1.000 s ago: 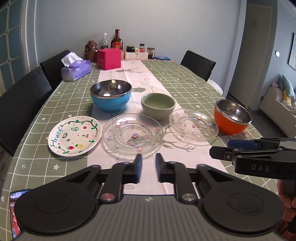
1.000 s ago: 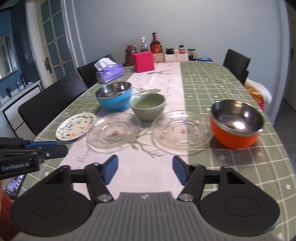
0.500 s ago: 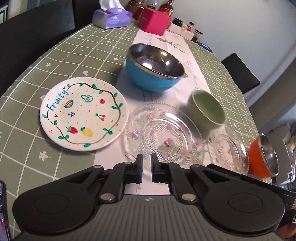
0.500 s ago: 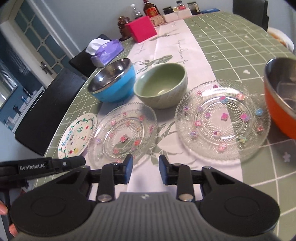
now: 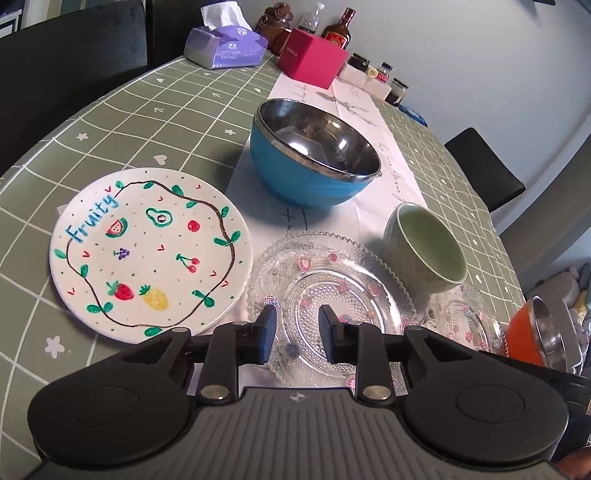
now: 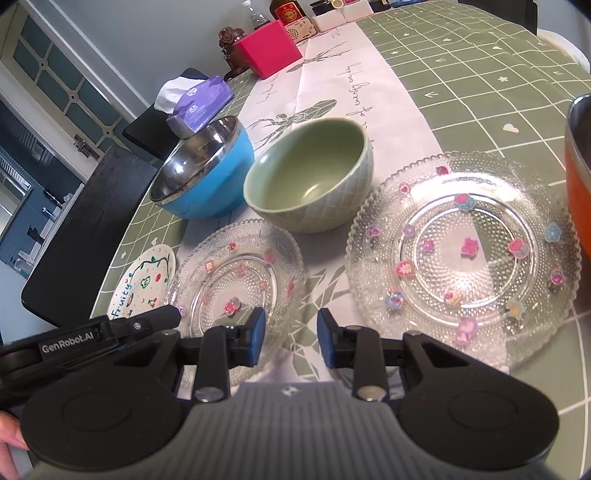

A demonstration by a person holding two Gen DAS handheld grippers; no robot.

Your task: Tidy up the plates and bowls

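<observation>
Two grippers hang over the counter (image 5: 122, 122), both tipped down at the dishes. From the left gripper (image 5: 297, 325), the white fruit plate (image 5: 147, 251) lies whole to the left of the jaws. A glass plate (image 5: 332, 291) lies right under and past the jaws. The blue bowl (image 5: 314, 155) sits far ahead, the green bowl (image 5: 424, 247) ahead to the right. A second glass plate (image 5: 465, 317) and the orange bowl (image 5: 535, 328) only peek in at the far right. These jaws have just been opening a little, with nothing between them.

From the right gripper (image 6: 286, 332), only a slice of the fruit plate (image 6: 144, 284) shows, behind the left gripper (image 6: 110, 328). The first glass plate (image 6: 236, 273) lies ahead to the left of the jaws. The second glass plate (image 6: 461, 247) shows whole on the right, with just an edge of the orange bowl (image 6: 576, 177). These jaws are partly open, after closing a bit, and hold nothing.

A green checked cloth with a white runner (image 6: 354, 85) covers the counter. Far ahead stand a purple tissue box (image 5: 225, 46), a pink box (image 5: 314, 59) and some bottles (image 5: 338, 31). Dark chairs (image 6: 85, 221) stand around, and the right view shows a door with glass panes (image 6: 55, 74).
</observation>
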